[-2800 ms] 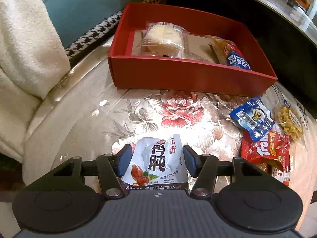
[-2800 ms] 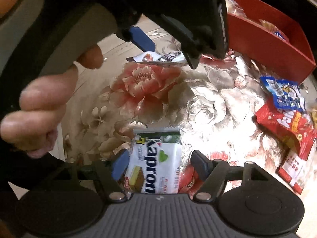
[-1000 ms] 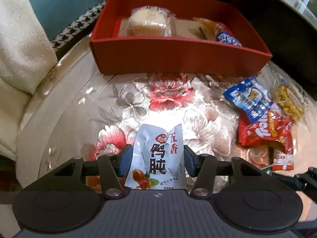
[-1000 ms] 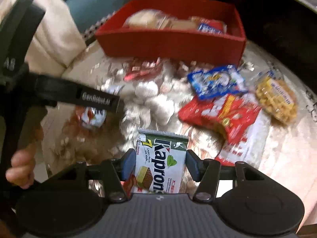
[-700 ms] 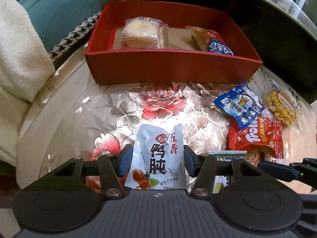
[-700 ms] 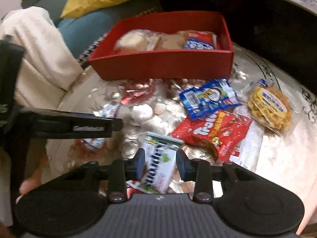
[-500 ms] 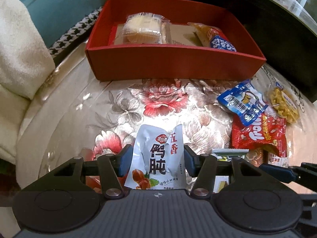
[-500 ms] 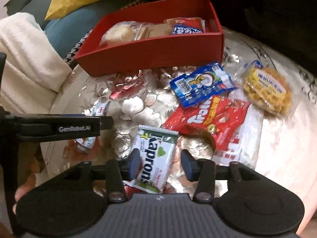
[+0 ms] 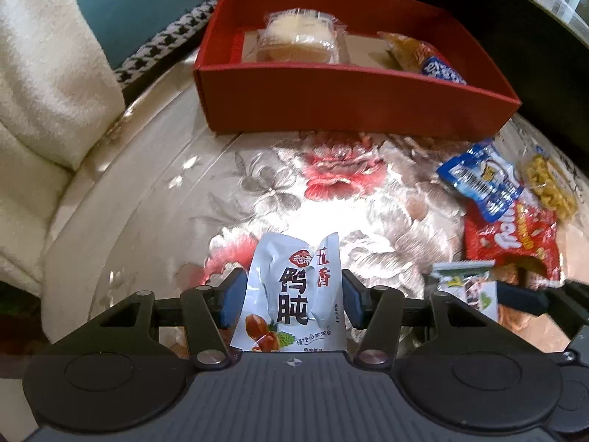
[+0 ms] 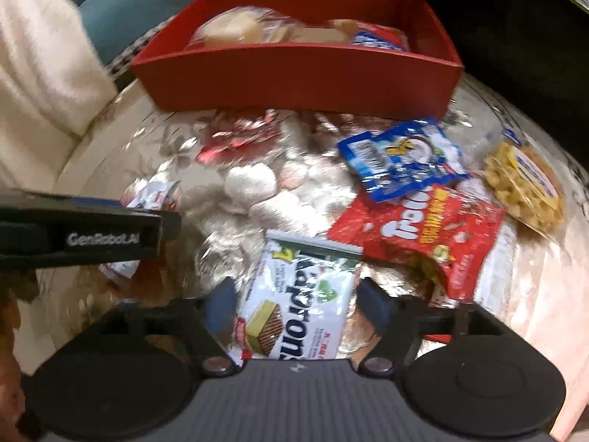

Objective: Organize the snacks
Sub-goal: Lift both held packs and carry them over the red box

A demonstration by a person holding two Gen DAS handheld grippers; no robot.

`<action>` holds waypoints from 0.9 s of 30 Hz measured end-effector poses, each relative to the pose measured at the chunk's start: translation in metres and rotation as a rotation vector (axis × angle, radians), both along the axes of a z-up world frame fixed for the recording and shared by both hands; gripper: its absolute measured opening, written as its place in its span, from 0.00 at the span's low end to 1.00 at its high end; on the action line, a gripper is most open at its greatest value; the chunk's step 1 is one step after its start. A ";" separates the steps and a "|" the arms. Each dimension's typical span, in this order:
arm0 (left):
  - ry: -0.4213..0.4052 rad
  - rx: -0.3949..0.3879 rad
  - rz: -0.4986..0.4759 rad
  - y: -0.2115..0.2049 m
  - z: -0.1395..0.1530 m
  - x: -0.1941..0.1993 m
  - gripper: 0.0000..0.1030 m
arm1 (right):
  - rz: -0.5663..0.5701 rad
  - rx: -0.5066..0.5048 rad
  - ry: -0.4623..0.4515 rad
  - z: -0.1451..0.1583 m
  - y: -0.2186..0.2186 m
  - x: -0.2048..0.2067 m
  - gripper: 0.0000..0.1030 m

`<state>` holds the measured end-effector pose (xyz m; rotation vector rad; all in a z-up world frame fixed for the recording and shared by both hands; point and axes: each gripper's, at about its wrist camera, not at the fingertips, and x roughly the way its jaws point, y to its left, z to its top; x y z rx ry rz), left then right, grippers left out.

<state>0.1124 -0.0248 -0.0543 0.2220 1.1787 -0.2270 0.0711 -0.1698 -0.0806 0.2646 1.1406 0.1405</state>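
My left gripper (image 9: 293, 293) is shut on a white snack packet (image 9: 294, 272) with black Chinese characters, held upright over the flowered tabletop (image 9: 184, 199). Ahead stands the red box (image 9: 353, 107), holding a wrapped cake (image 9: 298, 40) and an orange-and-blue packet (image 9: 430, 59). My right gripper (image 10: 296, 304) has its jaws opening. A green-and-white wafer packet (image 10: 305, 280) lies tilted between them, and the pads stand clear of its sides. That wafer packet (image 9: 464, 287) also shows at the lower right of the left wrist view. The left gripper's black finger (image 10: 84, 235) crosses the right wrist view at the left.
Right of the wafer packet lie a red packet (image 10: 416, 232), a blue packet (image 10: 401, 158) and a clear bag of yellow snacks (image 10: 526, 188). A white blanket (image 9: 44, 73) and a teal cushion (image 9: 147, 3) border the table on the left. A dark ledge runs behind the box.
The right gripper's jaws have spread apart from the wafer packet, which now lies tilted between them, and the hand has dropped lower. The left gripper keeps its packet and has hardly moved.
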 end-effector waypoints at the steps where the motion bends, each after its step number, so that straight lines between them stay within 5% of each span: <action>1: 0.003 0.002 -0.002 0.001 -0.001 -0.001 0.61 | 0.003 0.030 0.006 -0.002 -0.001 0.001 0.97; 6: 0.005 0.030 0.000 0.007 -0.010 -0.003 0.63 | 0.019 0.038 0.010 -0.003 -0.002 0.001 0.98; 12: -0.018 0.049 0.021 0.011 -0.015 0.003 0.81 | 0.046 0.025 -0.011 -0.001 -0.001 -0.004 0.93; 17: 0.016 -0.005 0.028 0.014 -0.012 0.004 0.61 | 0.047 -0.042 -0.028 0.007 -0.005 -0.007 0.58; 27: -0.005 -0.030 0.008 0.004 0.003 0.001 0.60 | 0.007 -0.011 -0.085 0.028 -0.023 -0.008 0.56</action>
